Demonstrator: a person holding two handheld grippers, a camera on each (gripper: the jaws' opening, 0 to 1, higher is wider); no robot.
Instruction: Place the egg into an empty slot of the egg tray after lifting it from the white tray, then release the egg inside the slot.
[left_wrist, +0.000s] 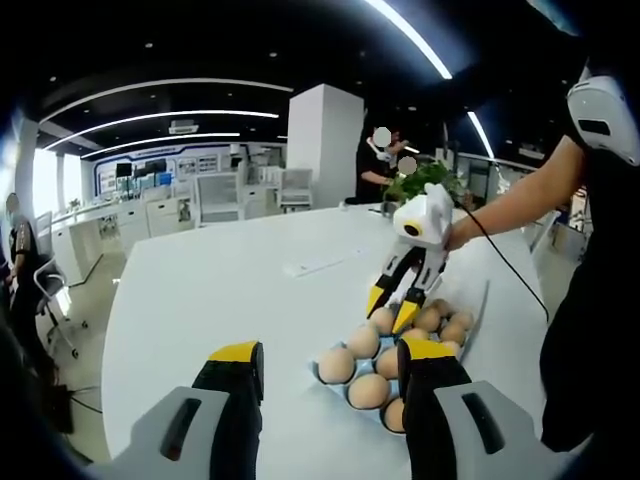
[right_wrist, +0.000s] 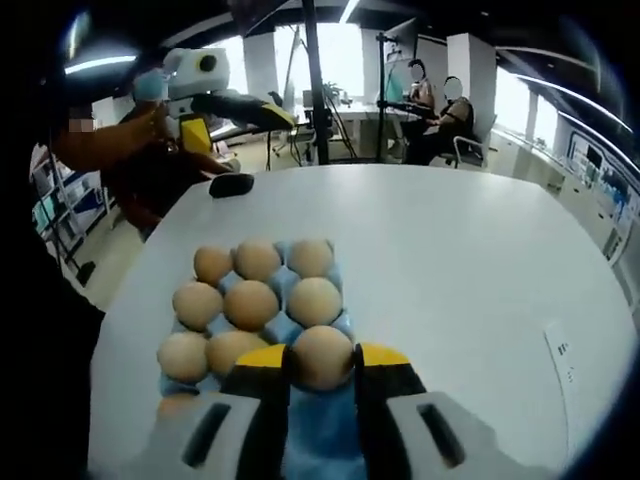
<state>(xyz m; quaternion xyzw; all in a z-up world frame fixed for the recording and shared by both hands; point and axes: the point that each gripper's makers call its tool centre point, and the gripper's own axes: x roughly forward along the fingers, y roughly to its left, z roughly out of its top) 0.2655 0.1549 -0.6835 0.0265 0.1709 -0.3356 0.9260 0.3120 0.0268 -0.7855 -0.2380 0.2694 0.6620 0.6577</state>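
Note:
A blue egg tray (right_wrist: 322, 425) with several brown eggs lies on the white table (right_wrist: 470, 260). My right gripper (right_wrist: 323, 357) has its yellow-tipped jaws on both sides of one egg (right_wrist: 322, 355), which sits low in a slot at the tray's near edge. The left gripper view shows that gripper (left_wrist: 392, 308) from the side, held by a person's hand, tips down at an egg (left_wrist: 383, 320) on the egg tray (left_wrist: 322, 372). My left gripper (left_wrist: 332, 355) hovers open over the table, left of the tray, with nothing between its jaws.
A sheet of paper (left_wrist: 320, 263) lies further out on the table. A small black object (right_wrist: 232, 185) rests near the far table edge. A potted plant (left_wrist: 420, 180) stands at the back. People sit beyond the table, among desks and chairs.

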